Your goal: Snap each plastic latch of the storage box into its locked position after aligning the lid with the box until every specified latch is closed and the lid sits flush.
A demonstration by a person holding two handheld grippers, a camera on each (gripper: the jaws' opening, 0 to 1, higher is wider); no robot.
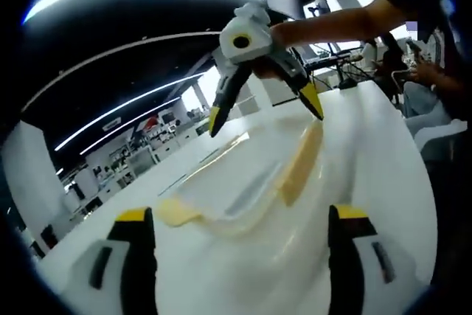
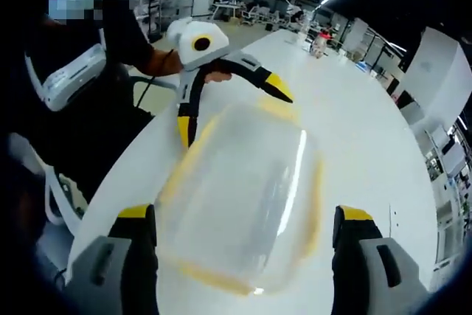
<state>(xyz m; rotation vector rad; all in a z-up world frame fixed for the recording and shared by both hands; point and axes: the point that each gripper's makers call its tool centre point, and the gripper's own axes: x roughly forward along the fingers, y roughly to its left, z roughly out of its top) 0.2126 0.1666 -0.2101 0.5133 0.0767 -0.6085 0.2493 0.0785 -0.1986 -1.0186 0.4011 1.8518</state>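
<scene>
Both grippers — left, right — open over storage box

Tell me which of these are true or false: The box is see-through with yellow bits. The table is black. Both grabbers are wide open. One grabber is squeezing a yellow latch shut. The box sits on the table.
1. The storage box is see-through with yellow latches. True.
2. The table is black. False: the table is white.
3. Both grabbers are wide open. True: the left gripper and the right gripper each have their jaws spread apart.
4. One grabber is squeezing a yellow latch shut. False: neither gripper is clamped on anything; the jaws stand open near the box.
5. The box sits on the table. True.
</scene>
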